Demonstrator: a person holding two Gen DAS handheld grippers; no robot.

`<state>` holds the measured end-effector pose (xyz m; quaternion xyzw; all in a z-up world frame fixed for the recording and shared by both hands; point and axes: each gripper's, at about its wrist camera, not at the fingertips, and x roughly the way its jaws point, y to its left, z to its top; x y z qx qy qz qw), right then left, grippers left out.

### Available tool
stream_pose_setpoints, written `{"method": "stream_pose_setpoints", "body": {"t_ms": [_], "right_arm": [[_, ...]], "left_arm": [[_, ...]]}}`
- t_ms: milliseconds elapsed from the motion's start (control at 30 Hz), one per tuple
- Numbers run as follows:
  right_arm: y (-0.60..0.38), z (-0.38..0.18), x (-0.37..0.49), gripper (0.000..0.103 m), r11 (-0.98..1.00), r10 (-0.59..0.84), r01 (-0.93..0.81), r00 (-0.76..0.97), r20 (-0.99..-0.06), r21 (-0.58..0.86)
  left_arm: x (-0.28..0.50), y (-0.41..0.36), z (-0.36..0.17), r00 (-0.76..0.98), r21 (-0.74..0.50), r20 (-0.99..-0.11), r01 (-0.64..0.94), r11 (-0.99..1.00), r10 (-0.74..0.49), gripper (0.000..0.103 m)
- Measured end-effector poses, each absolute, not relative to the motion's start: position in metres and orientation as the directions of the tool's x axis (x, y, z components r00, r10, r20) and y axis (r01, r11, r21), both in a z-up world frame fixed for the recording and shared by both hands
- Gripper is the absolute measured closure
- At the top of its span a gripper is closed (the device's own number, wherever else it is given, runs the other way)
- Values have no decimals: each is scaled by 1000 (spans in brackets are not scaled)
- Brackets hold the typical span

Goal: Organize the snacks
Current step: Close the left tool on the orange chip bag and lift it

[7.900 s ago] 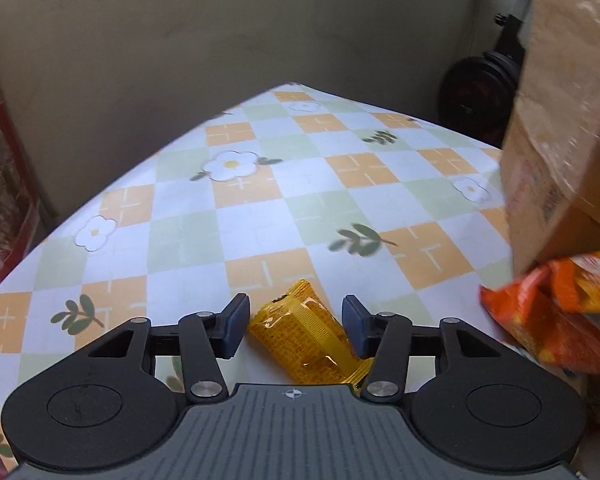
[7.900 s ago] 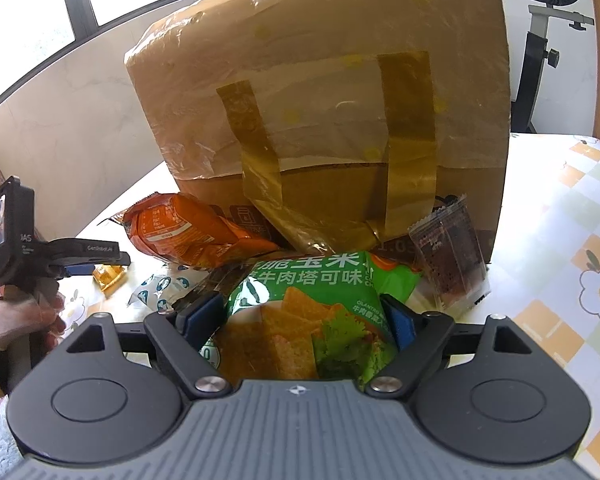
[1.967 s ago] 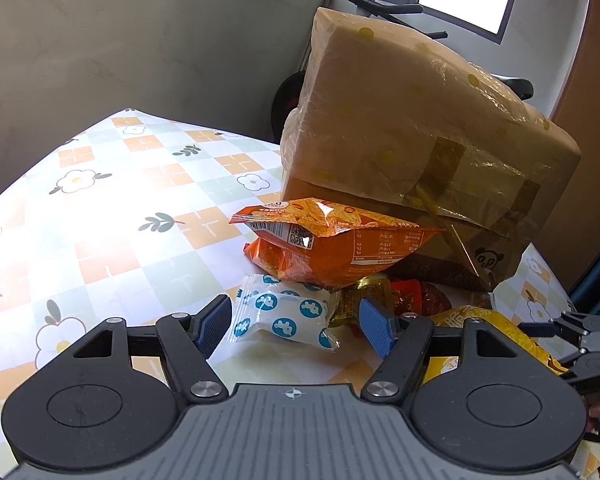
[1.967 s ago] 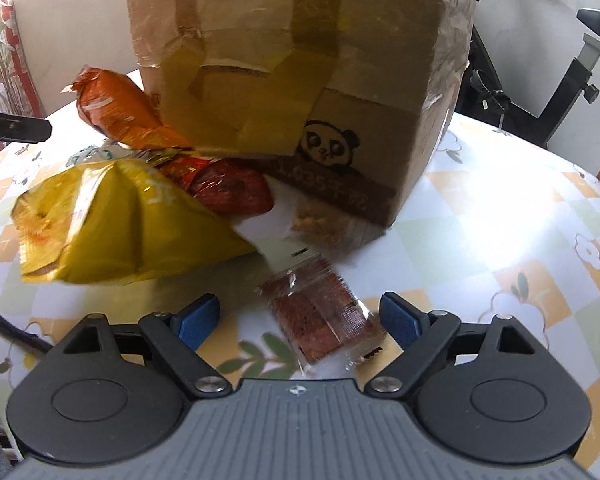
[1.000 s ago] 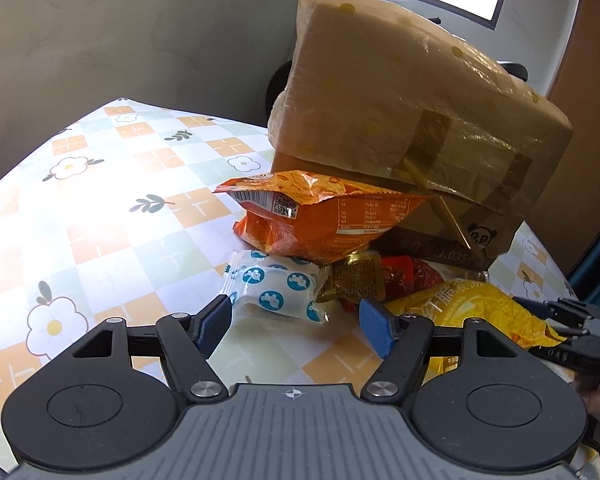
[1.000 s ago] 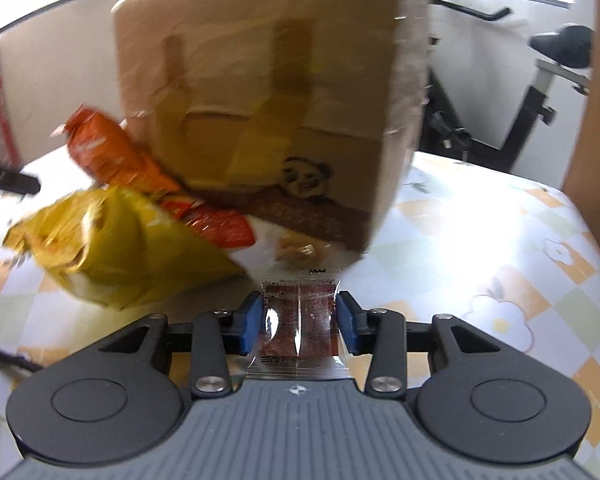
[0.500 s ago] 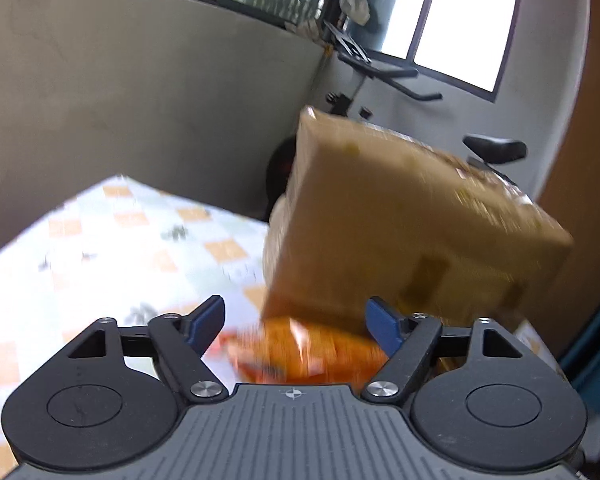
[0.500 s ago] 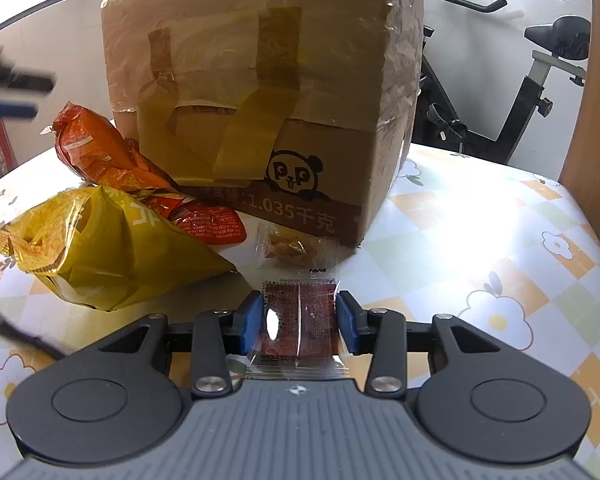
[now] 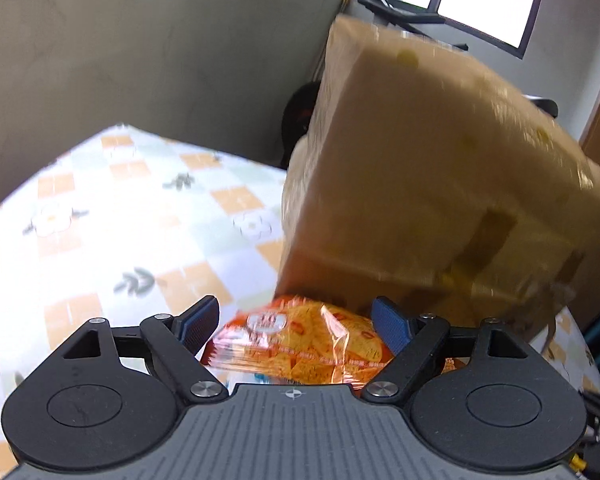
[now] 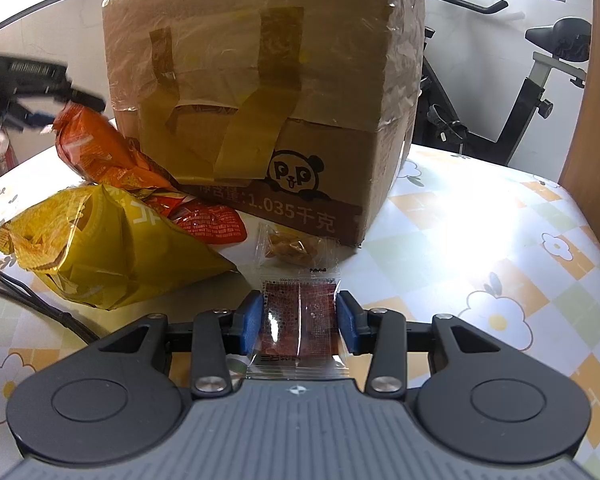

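My left gripper (image 9: pixel 296 322) hovers over an orange snack bag (image 9: pixel 300 346) that leans against a taped cardboard box (image 9: pixel 420 184). Its jaws are opening; the bag lies between the blue pads (image 9: pixel 198 320), which do not press on it. My right gripper (image 10: pixel 299 320) is shut on a small clear packet (image 10: pixel 299 312) with a red-brown snack, held above the table. In the right wrist view the left gripper (image 10: pixel 56 108) shows blurred at the far left, at the top of the orange bag (image 10: pixel 100 152).
The cardboard box (image 10: pixel 260 100) stands mid-table on a checked flower tablecloth (image 10: pixel 480 240). Before it lie a yellow bag (image 10: pixel 112 248), a red packet (image 10: pixel 208 224) and a small clear packet of yellow snack (image 10: pixel 292 246). A black cable (image 10: pixel 40 300) runs at the left. An exercise bike (image 10: pixel 540 80) stands behind.
My left gripper has moved in toward the box and over the orange bag, and its jaws have widened. My right gripper has kept still with the packet in it.
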<state>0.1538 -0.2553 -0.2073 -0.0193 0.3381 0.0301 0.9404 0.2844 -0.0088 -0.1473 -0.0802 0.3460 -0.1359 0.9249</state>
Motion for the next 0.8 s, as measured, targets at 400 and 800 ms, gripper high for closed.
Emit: {"method": "stream_pose_setpoints", "body": {"t_ms": [400, 800], "right_arm": [[-254, -208, 153, 60, 997, 37, -69, 770, -637, -25], [-254, -208, 153, 60, 997, 38, -72, 768, -639, -26]], "left_arm": [[256, 0, -168, 602, -341, -675, 257, 904, -425, 16], [274, -4, -176, 578, -370, -686, 248, 895, -443, 16]]}}
